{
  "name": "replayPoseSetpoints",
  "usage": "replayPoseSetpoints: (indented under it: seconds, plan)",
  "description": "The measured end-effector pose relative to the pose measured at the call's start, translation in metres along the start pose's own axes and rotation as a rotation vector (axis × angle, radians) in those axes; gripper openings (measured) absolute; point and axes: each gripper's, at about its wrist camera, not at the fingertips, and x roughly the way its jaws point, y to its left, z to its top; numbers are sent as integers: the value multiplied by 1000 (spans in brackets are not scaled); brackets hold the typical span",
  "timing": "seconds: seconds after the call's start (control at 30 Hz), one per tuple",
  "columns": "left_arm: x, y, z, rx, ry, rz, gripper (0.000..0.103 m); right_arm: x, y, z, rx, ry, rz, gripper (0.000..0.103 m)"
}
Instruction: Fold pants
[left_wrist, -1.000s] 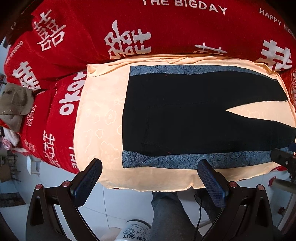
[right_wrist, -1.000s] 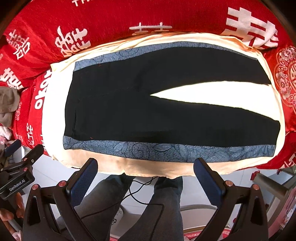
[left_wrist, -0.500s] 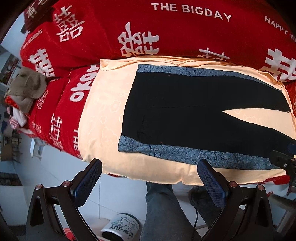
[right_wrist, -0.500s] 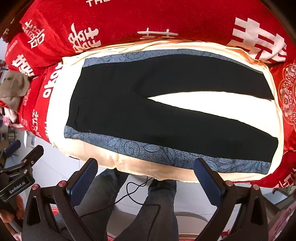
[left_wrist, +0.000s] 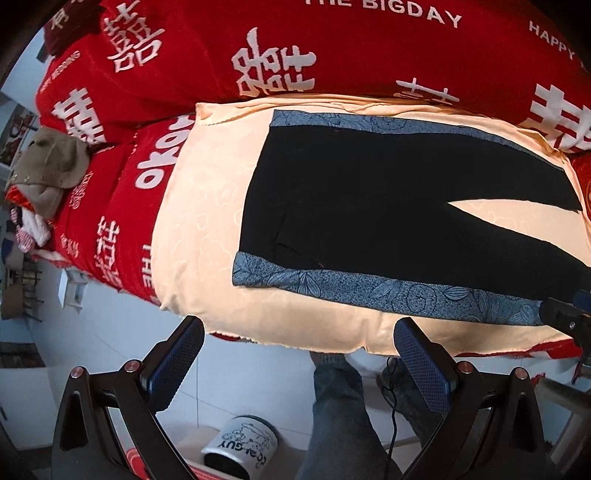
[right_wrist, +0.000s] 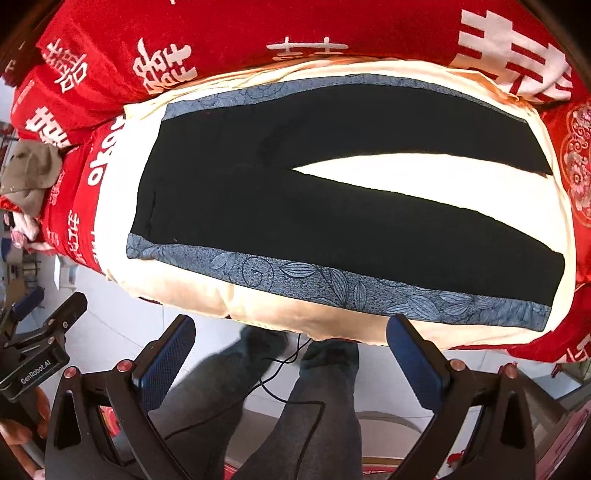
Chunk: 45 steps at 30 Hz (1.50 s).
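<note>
Black pants (left_wrist: 369, 210) (right_wrist: 295, 206) with blue leaf-patterned side stripes lie flat on a cream cloth (left_wrist: 199, 221) (right_wrist: 424, 173), waistband to the left, the two legs spread apart toward the right. My left gripper (left_wrist: 299, 350) hangs open in the air before the near edge of the cloth, below the waist end, holding nothing. My right gripper (right_wrist: 291, 347) is open too, off the near edge below the near leg, clear of the fabric. The left gripper's body (right_wrist: 33, 354) shows at the left edge of the right wrist view.
A red quilt with white lettering (left_wrist: 332, 55) (right_wrist: 258, 33) covers the bed behind and to the left. A tan garment (left_wrist: 48, 170) lies at far left. The person's legs (right_wrist: 288, 406), a black cable and a white mug (left_wrist: 240, 446) are on the floor below.
Both views have tilted and drawn back over the second, so the pants now slant down to the right. Both grippers stayed open and clear of the cloth.
</note>
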Motion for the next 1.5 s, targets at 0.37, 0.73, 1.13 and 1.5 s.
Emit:
replayPoseSetpoints:
  seconds: [0.37, 0.73, 1.13, 1.5]
  plan:
    - [58, 34, 16, 79, 21, -71, 103, 30, 26, 5, 130, -28, 66, 103]
    - [171, 64, 16, -53, 72, -258, 103, 149, 26, -21, 362, 68, 422, 103]
    - [220, 86, -12, -200, 83, -536, 94, 251, 4, -50, 519, 16, 724, 84]
    - [237, 87, -12, -334, 147, -785, 94, 218, -6, -17, 541, -157, 956, 84]
